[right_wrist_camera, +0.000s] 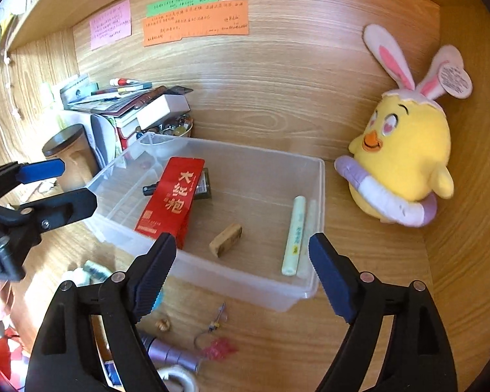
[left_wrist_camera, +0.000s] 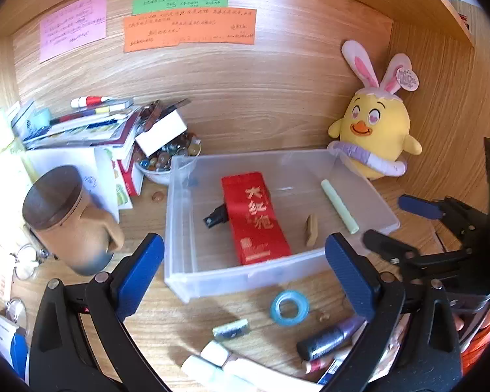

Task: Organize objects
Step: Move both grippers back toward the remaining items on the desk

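**Both grippers empty above the bin**

Left gripper (left_wrist_camera: pixel 245 261): fingers spread wide, nothing between them, hovering over the near wall of the clear plastic bin (left_wrist_camera: pixel 245 281). Right gripper (right_wrist_camera: pixel 241 274): fingers also apart and empty, at the bin's near right corner.

Bin sits on the wooden table (left_wrist_camera: pixel 186 313), mid-frame in both views. Contents: red packet (left_wrist_camera: pixel 254 215) with gold characters, lying over a small dark item (left_wrist_camera: pixel 215 217) (identity unclear); a tan block (right_wrist_camera: pixel 226 234); a pale green stick (right_wrist_camera: pixel 294 235) along the right wall.

Outside the bin, on the table in front: blue ring (left_wrist_camera: pixel 289 307), purple cylinder (left_wrist_camera: pixel 330 339), a small green-grey piece (left_wrist_camera: pixel 231 328). Yellow chick plush (right_wrist_camera: pixel 405 150) stands right of the bin, apart from it. Lidded jar (left_wrist_camera: pixel 65 215) to the left.
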A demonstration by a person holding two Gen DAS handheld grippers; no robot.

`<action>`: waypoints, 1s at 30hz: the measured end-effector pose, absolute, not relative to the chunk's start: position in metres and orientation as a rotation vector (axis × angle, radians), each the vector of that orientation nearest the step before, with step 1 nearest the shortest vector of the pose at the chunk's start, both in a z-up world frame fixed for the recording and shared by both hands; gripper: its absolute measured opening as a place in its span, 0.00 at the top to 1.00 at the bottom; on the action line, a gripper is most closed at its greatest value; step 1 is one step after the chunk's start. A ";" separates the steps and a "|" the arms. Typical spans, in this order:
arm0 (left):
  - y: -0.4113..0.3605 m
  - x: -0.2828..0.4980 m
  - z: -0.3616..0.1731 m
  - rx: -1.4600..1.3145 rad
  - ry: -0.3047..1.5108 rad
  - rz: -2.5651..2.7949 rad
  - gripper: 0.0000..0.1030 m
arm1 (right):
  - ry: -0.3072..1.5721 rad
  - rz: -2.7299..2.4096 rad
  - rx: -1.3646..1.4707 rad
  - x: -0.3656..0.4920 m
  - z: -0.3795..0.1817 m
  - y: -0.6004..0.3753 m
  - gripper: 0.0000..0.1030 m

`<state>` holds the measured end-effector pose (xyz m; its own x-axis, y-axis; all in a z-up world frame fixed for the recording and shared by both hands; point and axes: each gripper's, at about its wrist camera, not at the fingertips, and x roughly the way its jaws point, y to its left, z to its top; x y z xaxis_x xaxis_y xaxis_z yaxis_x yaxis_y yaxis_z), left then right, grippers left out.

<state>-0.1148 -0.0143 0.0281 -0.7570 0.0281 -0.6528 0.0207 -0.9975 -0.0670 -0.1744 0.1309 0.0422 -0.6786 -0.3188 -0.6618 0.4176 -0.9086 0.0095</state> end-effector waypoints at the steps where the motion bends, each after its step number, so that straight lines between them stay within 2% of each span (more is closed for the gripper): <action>1: -0.015 -0.112 0.026 -1.102 -0.109 2.939 0.02 | 0.190 -2.545 0.973 -0.170 0.042 0.135 0.21; 10: -0.020 -0.092 -0.004 -1.224 -0.084 2.931 0.02 | 0.181 -2.516 0.974 -0.132 0.040 0.156 0.19; 22: -0.030 -0.080 -0.048 -1.365 -0.206 2.877 0.03 | 0.112 -2.410 1.126 -0.107 -0.004 0.157 0.18; 23: -0.030 -0.080 -0.051 -1.370 -0.220 2.868 0.06 | 0.087 -2.392 1.136 -0.105 -0.007 0.157 0.18; 25: -0.030 -0.082 -0.055 -1.388 -0.231 2.842 0.22 | 0.028 -2.360 1.152 -0.102 -0.013 0.160 0.18; 30: -0.028 -0.085 -0.061 -1.397 -0.234 2.837 0.29 | 0.006 -2.345 1.175 -0.095 -0.023 0.157 0.21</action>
<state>-0.0852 -0.0285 -0.0608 -0.6114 0.0388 -0.7903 0.0914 -0.9886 -0.1193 -0.0953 0.1572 -0.0229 -0.4933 -0.4418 -0.7493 0.4454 -0.8682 0.2188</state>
